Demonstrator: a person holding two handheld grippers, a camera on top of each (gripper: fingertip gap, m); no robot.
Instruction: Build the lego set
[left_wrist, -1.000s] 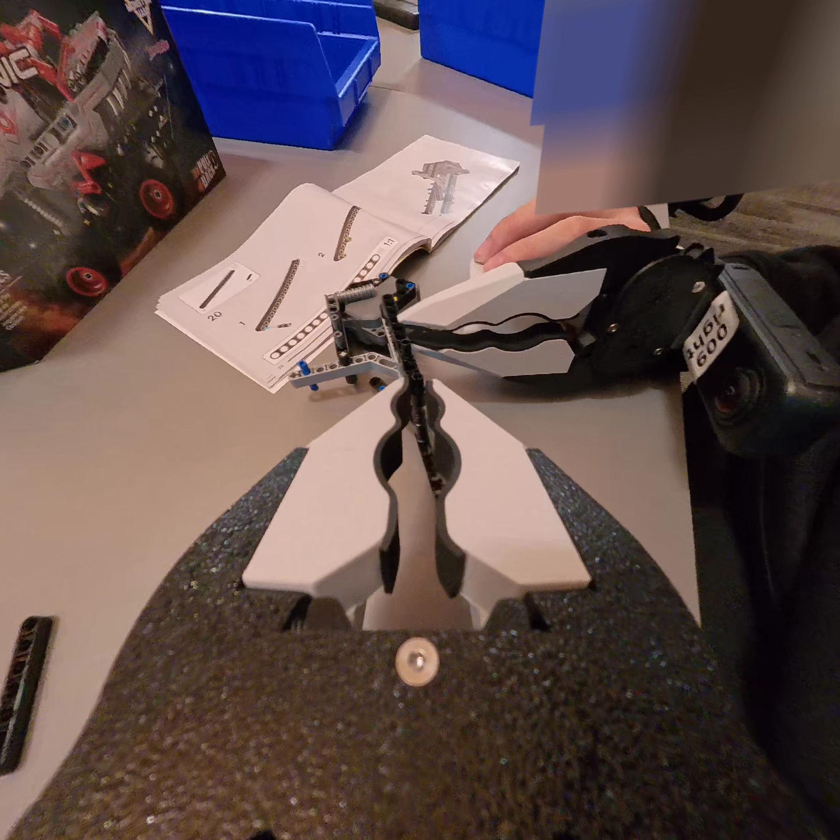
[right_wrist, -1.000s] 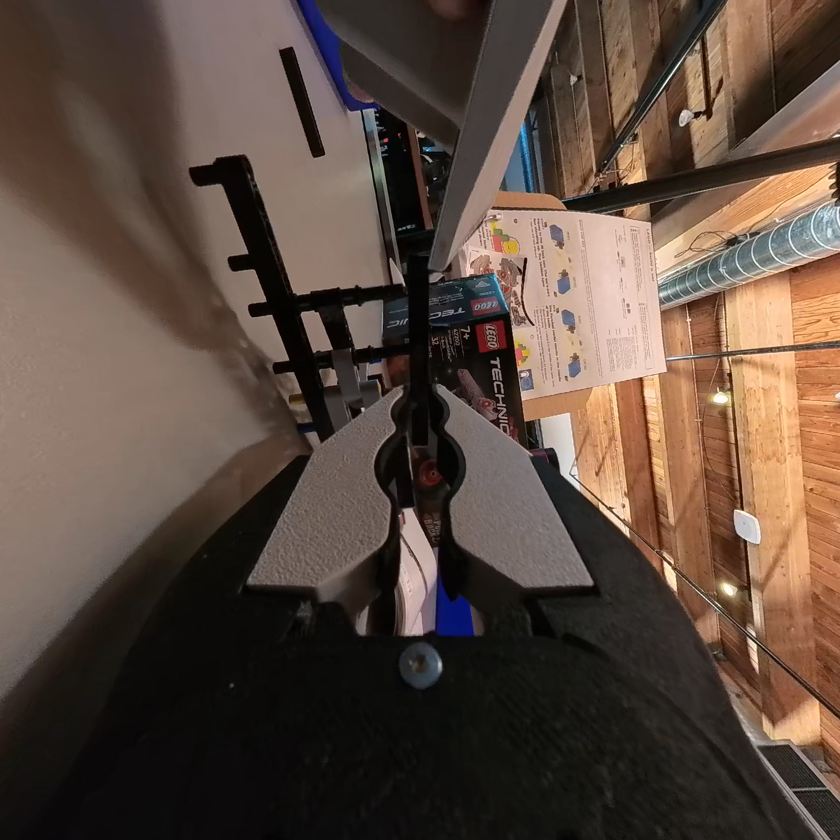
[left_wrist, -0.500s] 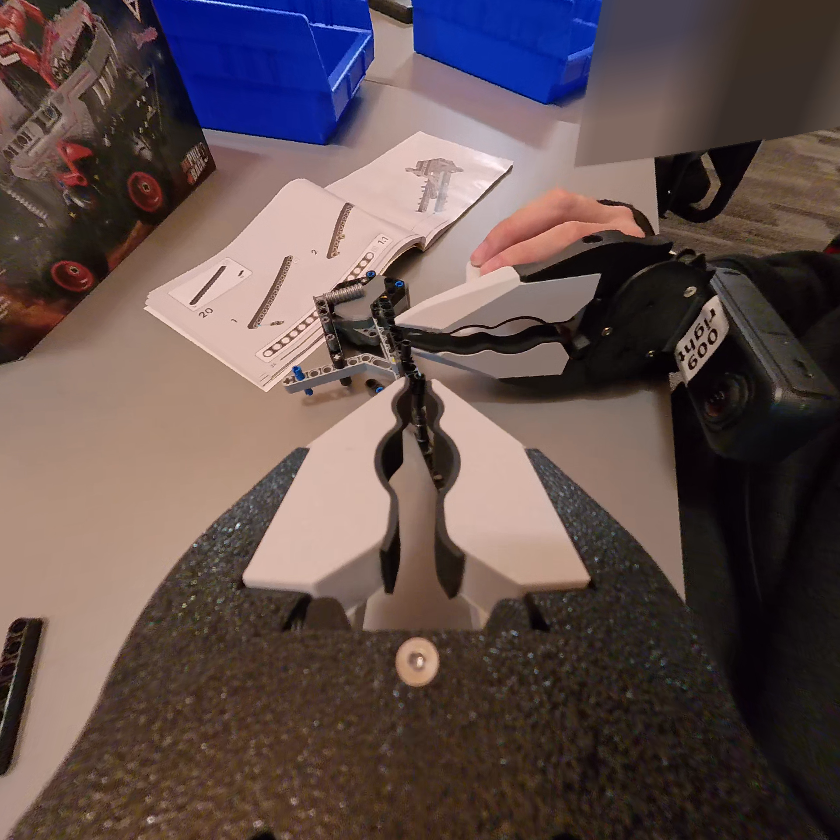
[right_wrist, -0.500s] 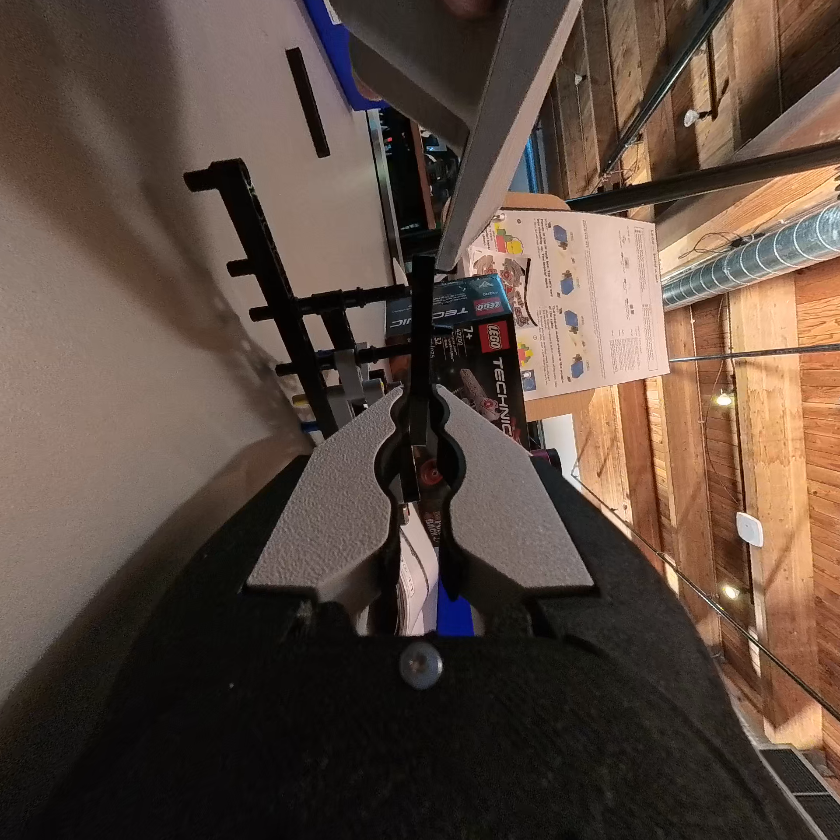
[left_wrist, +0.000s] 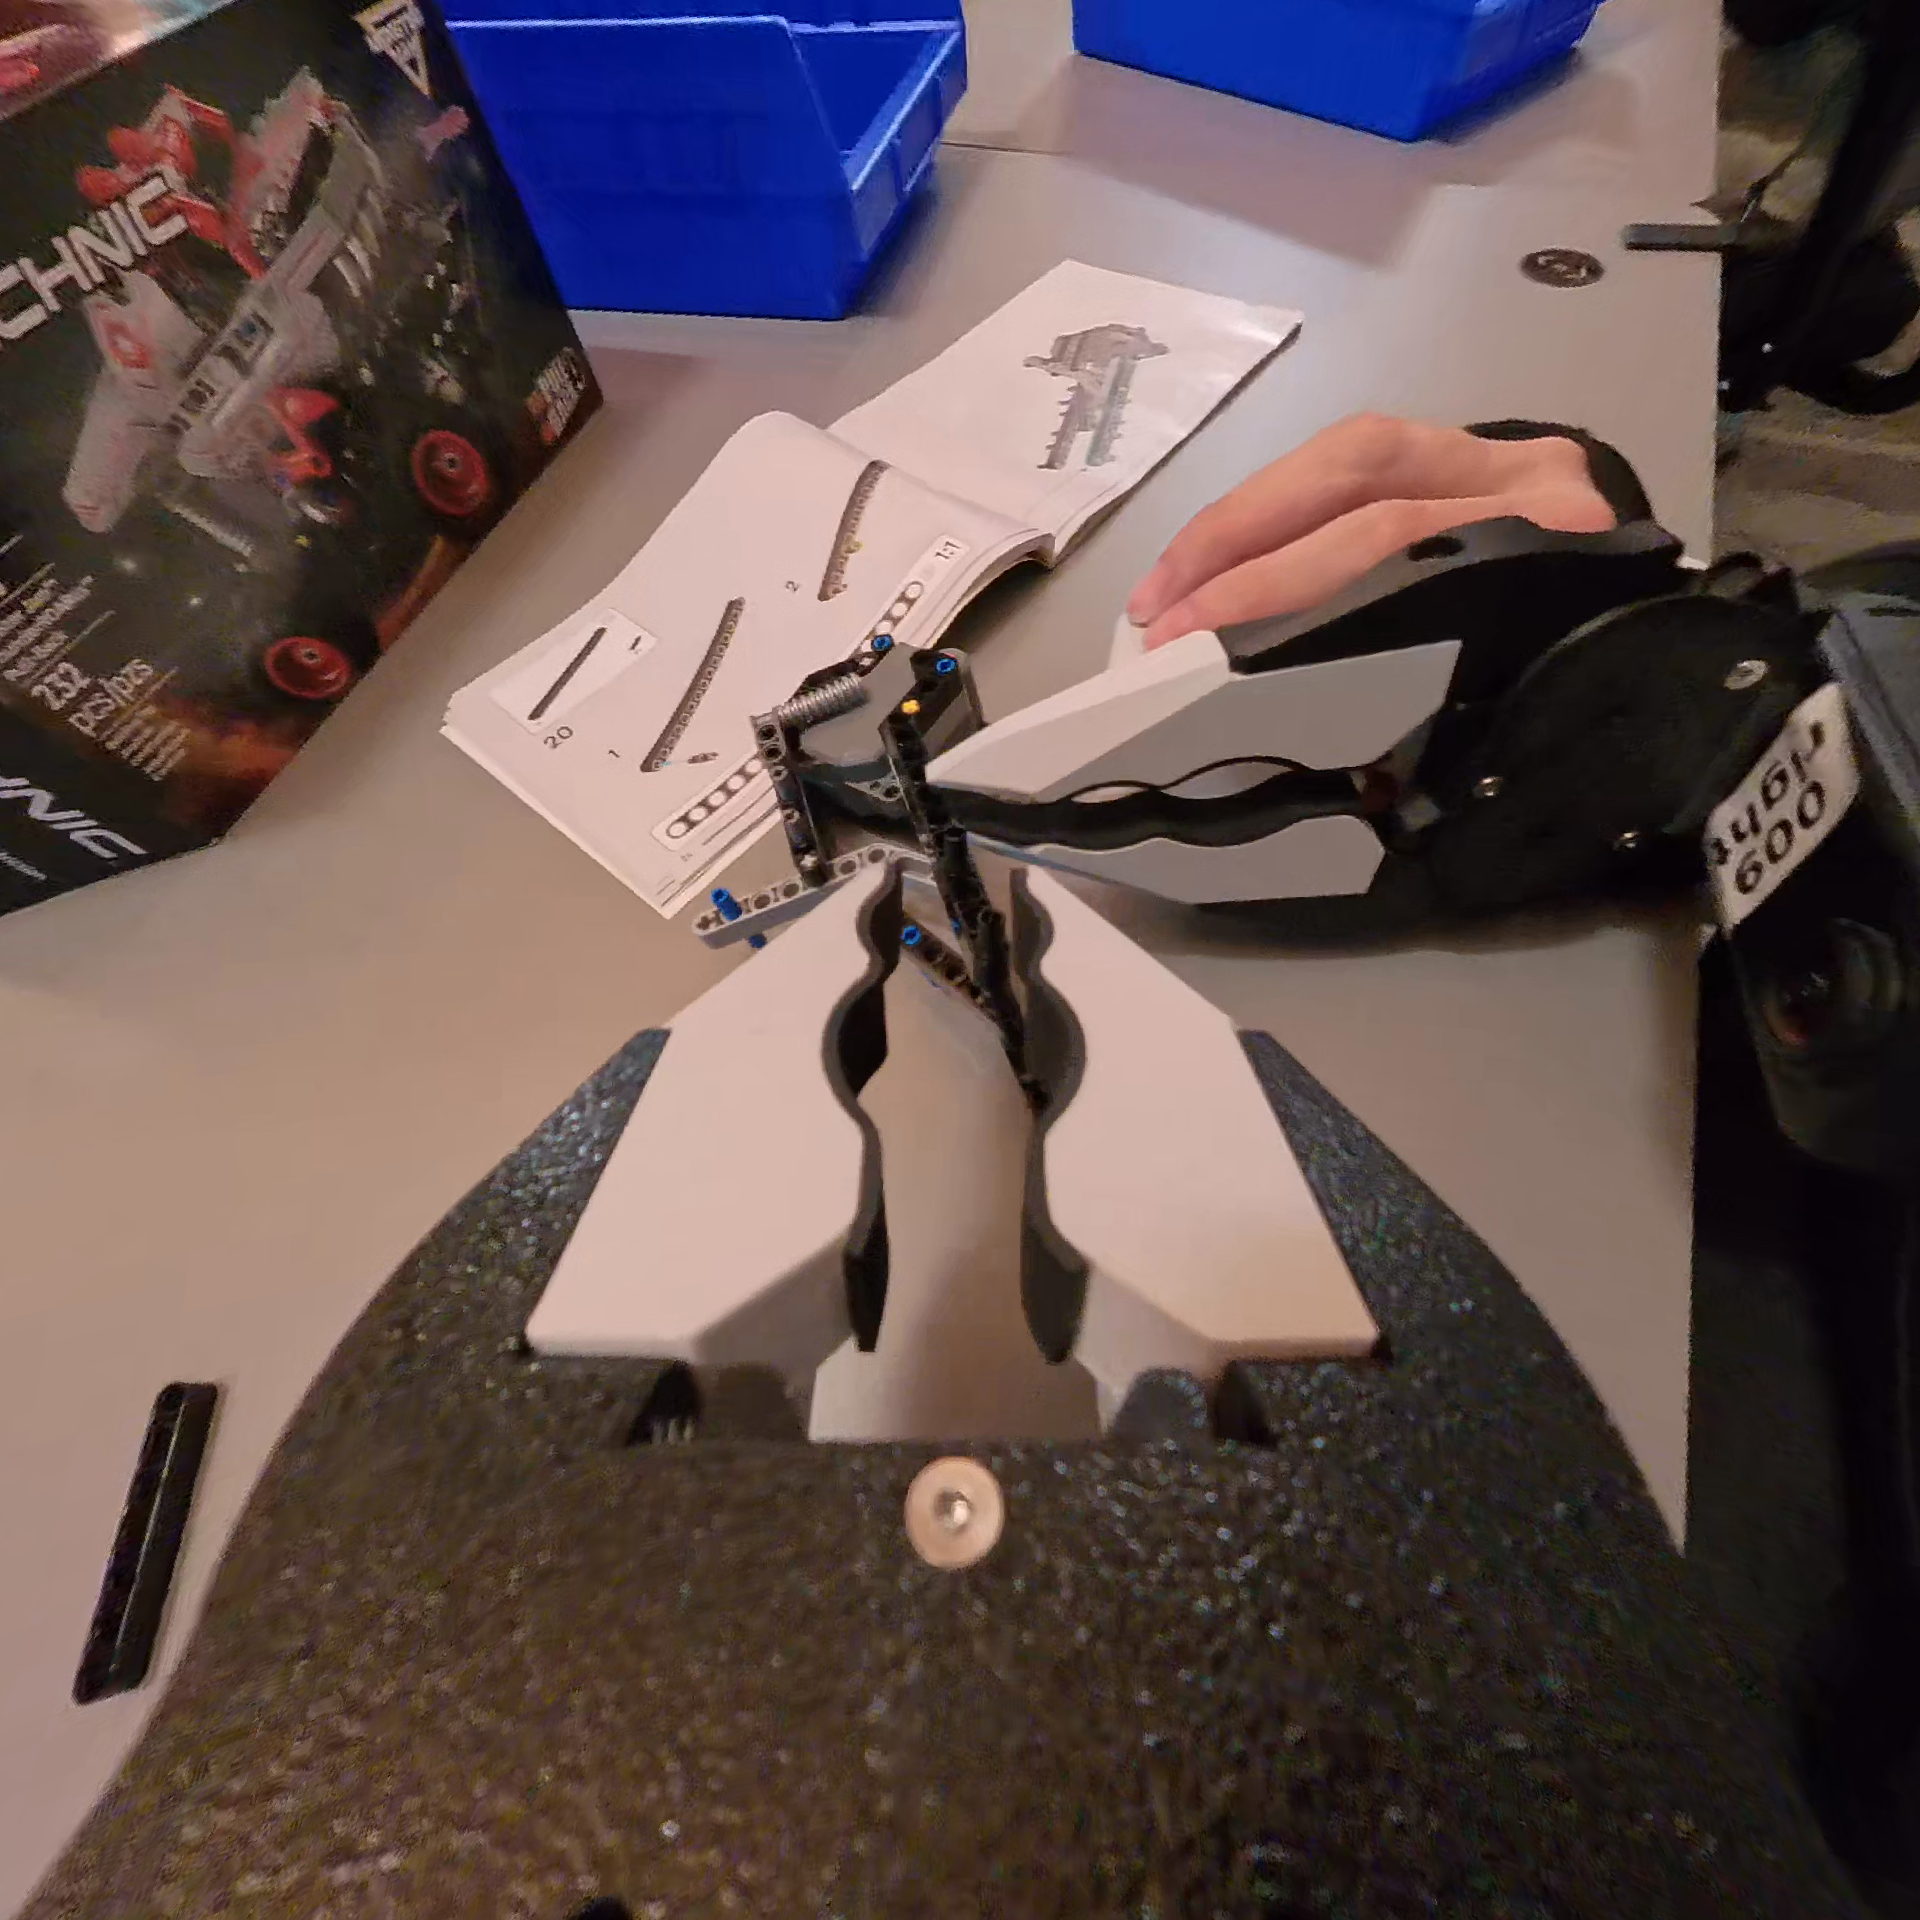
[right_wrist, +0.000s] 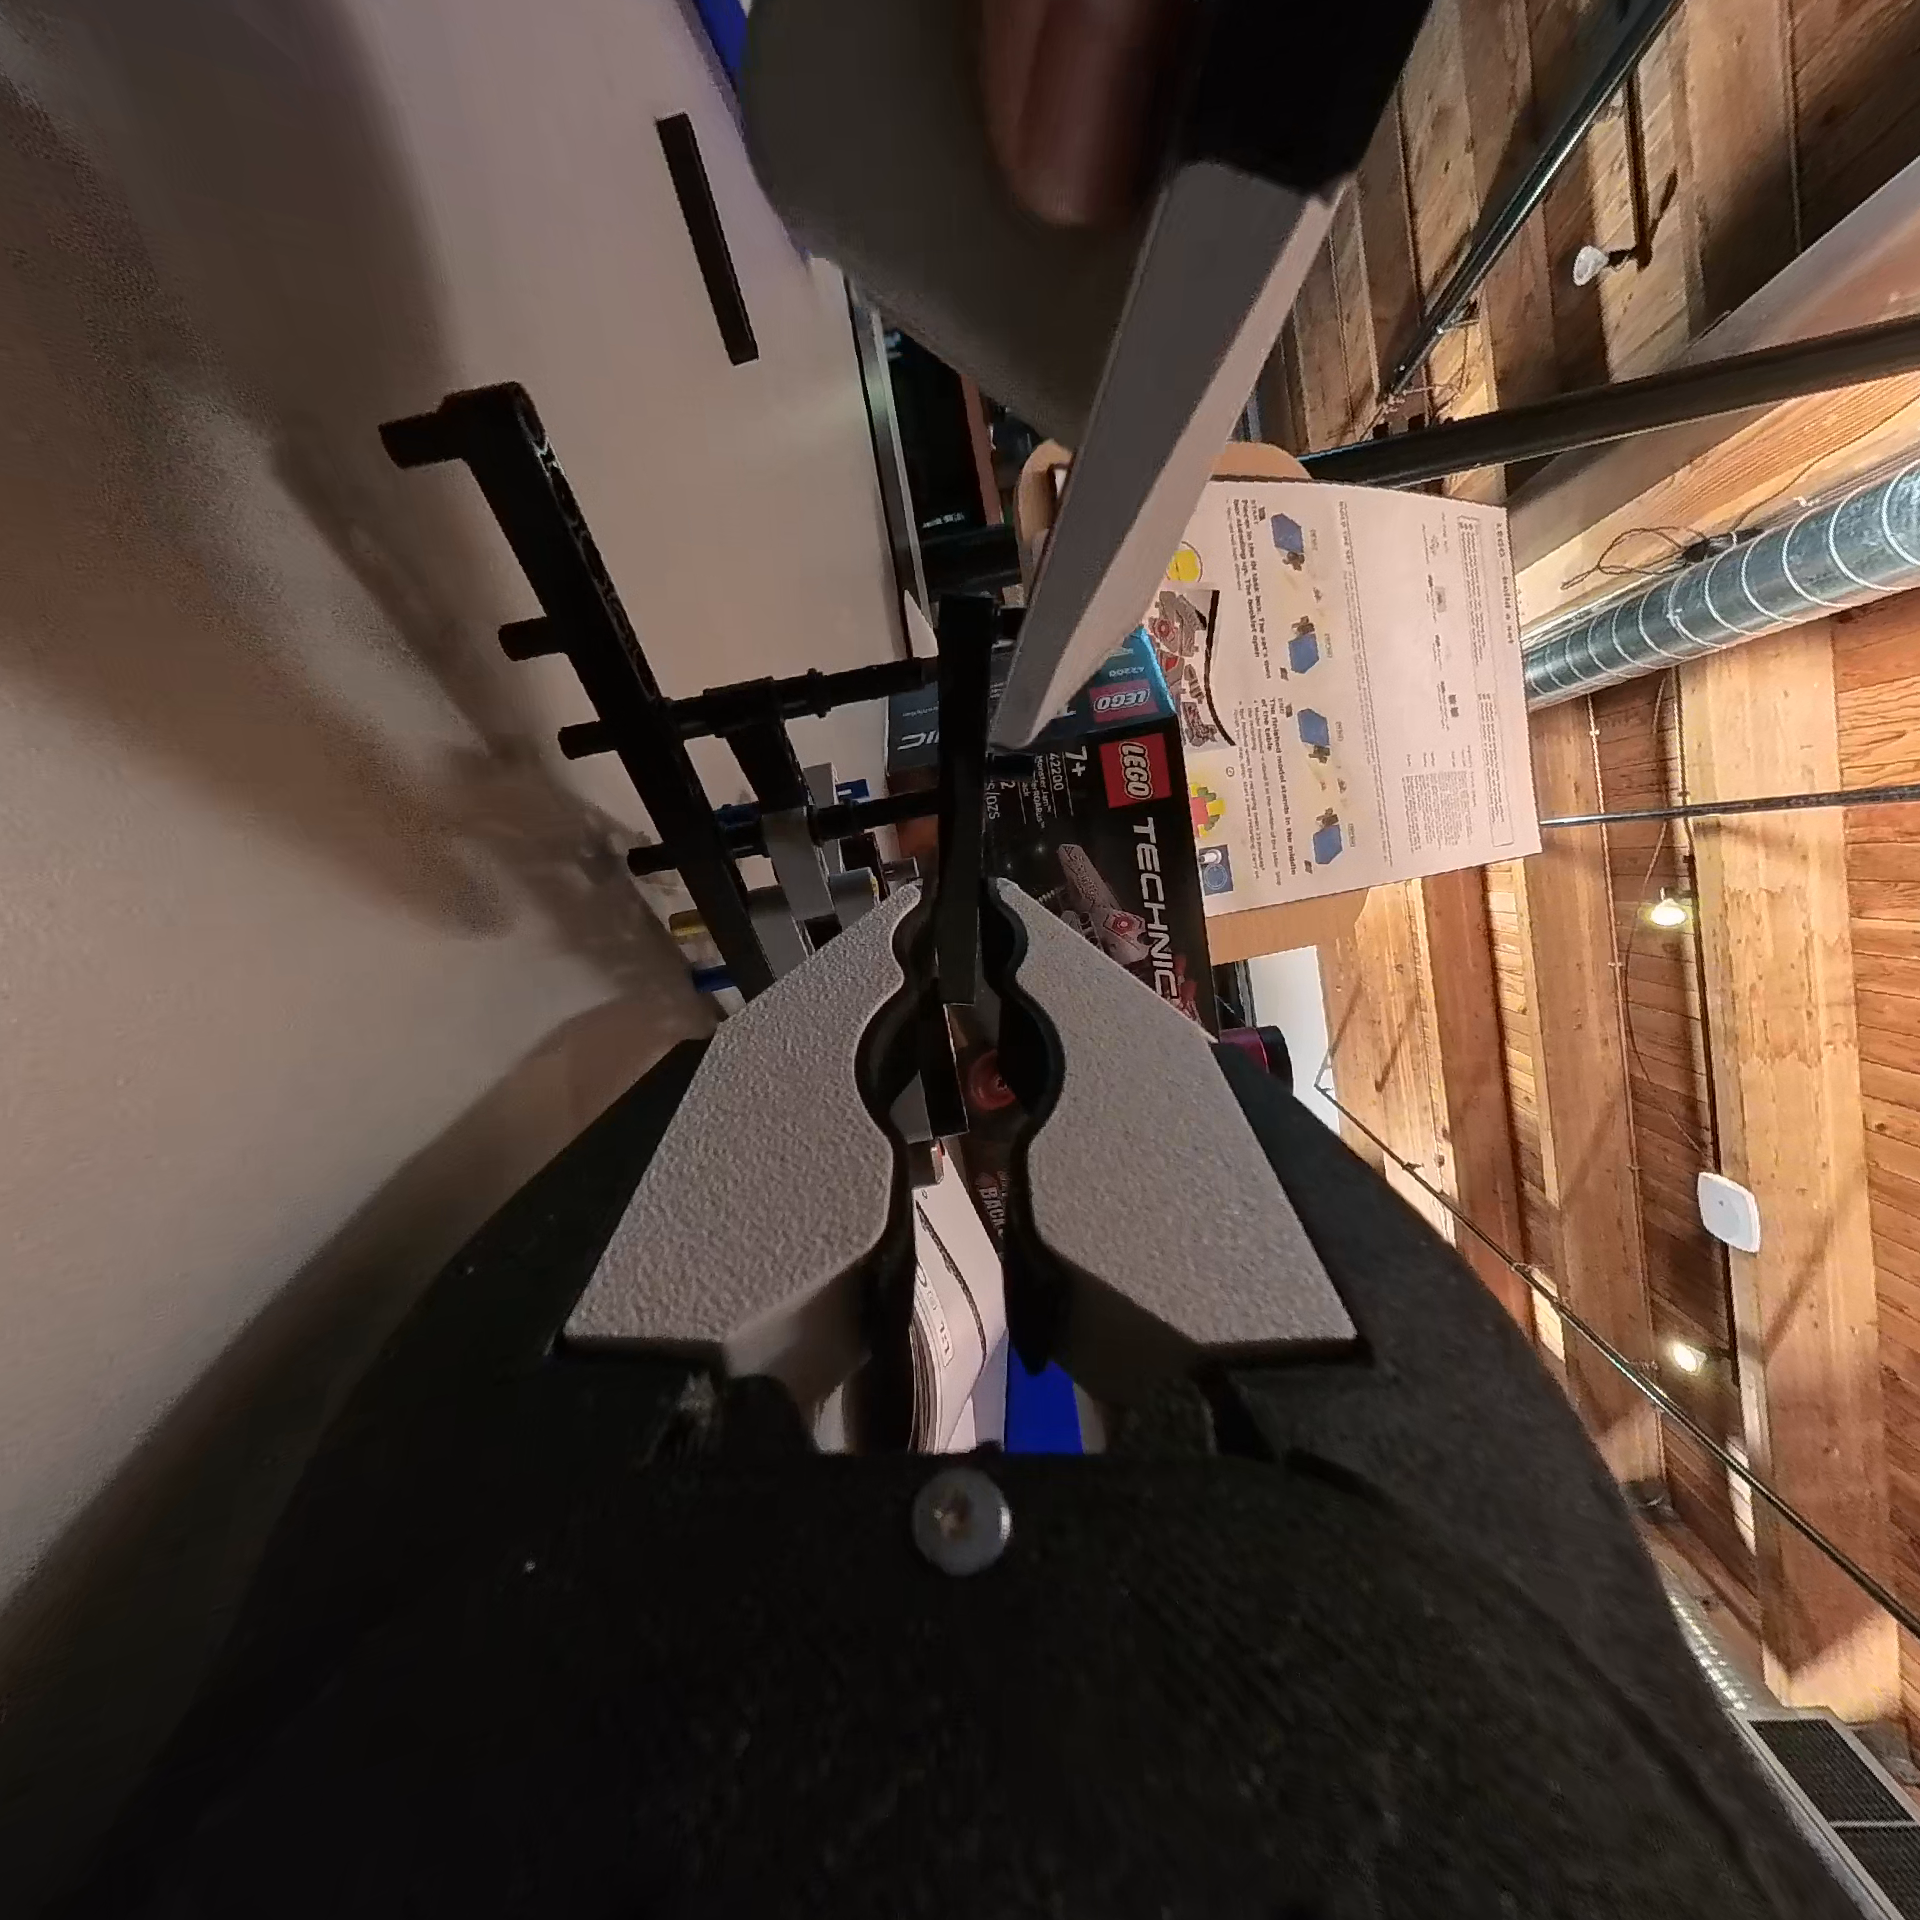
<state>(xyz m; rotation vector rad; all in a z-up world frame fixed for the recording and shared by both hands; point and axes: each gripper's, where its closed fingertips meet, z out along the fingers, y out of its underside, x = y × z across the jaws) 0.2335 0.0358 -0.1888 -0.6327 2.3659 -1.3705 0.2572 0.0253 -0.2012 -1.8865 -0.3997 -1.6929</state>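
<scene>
Opened since 0.5 s ago: left hand-held gripper (left_wrist: 951, 894), fingers now spread with a clear gap, no longer pinching the black beam (left_wrist: 982, 961) that runs between them and leans toward the right-side finger. Unchanged: right hand-held gripper (left_wrist: 940, 774), fingers together on the lego assembly (left_wrist: 868, 764), seen in its own view (right_wrist: 961, 899) clamped on a thin black beam edge-on. Assembly held just above the grey surface (left_wrist: 312, 1039), at the near edge of the open instruction booklet (left_wrist: 831, 582).

Counted: 2 blue bins (left_wrist: 717, 145) beyond the booklet, both cut off at the top; 1 set box (left_wrist: 229, 416) left of the booklet, cut off at the frame edge; 1 loose black beam (left_wrist: 145, 1538) well apart from the assembly, near-left; 1 hand (left_wrist: 1340, 520) on the right hand-held gripper.

Lower pins of the assembly hidden behind the left fingers. Motion blur throughout the right wrist view.
</scene>
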